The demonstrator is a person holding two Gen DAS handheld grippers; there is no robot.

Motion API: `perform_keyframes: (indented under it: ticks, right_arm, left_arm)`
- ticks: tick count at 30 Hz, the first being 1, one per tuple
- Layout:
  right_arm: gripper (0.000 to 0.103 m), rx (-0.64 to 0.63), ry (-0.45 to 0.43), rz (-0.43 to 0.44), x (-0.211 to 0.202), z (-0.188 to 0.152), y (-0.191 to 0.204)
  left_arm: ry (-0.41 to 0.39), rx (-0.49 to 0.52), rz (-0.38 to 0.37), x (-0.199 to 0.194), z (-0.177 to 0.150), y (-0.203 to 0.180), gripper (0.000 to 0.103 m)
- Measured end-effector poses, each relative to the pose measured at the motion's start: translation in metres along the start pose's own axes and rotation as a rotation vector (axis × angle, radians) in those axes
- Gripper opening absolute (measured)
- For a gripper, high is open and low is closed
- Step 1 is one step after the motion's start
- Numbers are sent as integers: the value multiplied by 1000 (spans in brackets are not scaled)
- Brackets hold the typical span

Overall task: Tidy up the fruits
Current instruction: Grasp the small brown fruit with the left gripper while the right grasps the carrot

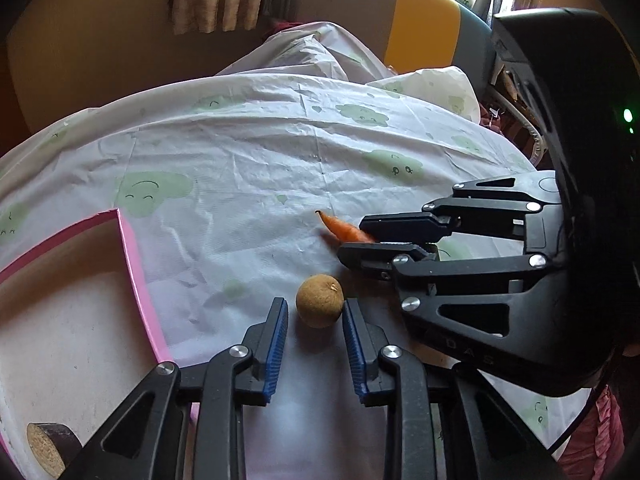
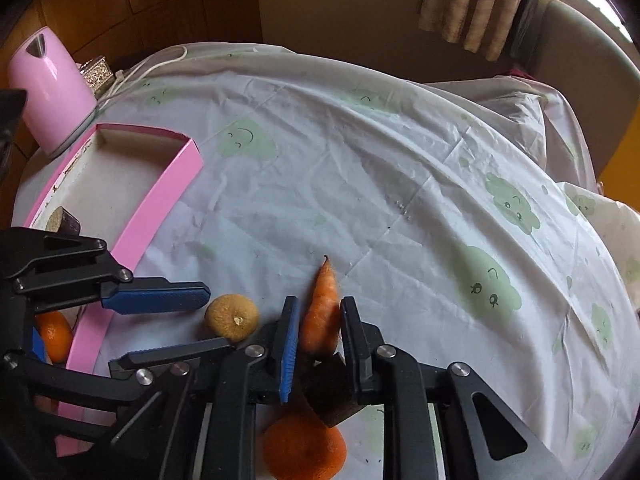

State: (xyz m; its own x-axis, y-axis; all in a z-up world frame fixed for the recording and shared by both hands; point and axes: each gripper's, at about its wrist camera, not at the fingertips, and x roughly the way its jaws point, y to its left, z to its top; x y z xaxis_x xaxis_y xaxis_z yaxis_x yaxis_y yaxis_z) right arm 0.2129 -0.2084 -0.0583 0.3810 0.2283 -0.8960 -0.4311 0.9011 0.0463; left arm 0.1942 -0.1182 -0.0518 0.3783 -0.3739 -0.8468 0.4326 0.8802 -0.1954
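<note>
— Straddling the carrot (image 2: pixel 320 312) already, the right gripper (image 2: pixel 319 322) is holding its jaws open, one on each side of the thick end, not yet pinching. Agreed?

— Yes. The carrot is lying on the worktop (image 2: pixel 400 184) with its long axis running straight ahead along those jaws, tip pointing away.

— And the left gripper (image 1: pixel 315 320)?

— It is keeping its jaws open too, with the round brown fruit (image 1: pixel 319 301) sitting just between the tips, touching neither.

— Where is everything heading?

— Probably the pink box (image 1: pixel 132 248), lying to the left, nearer the left gripper.
</note>
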Motion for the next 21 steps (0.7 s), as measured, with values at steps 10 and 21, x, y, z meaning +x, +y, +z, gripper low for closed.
perform_keyframes:
  ticks: [10, 21]
  right_arm:
    - [20, 328, -77, 27, -13, -26, -39]
    - [20, 467, -219, 14, -56, -48, -45]
  left_arm:
    - [3, -25, -7, 11, 5, -8, 25]
    - [-63, -46, 16, -27, -7, -18, 24]
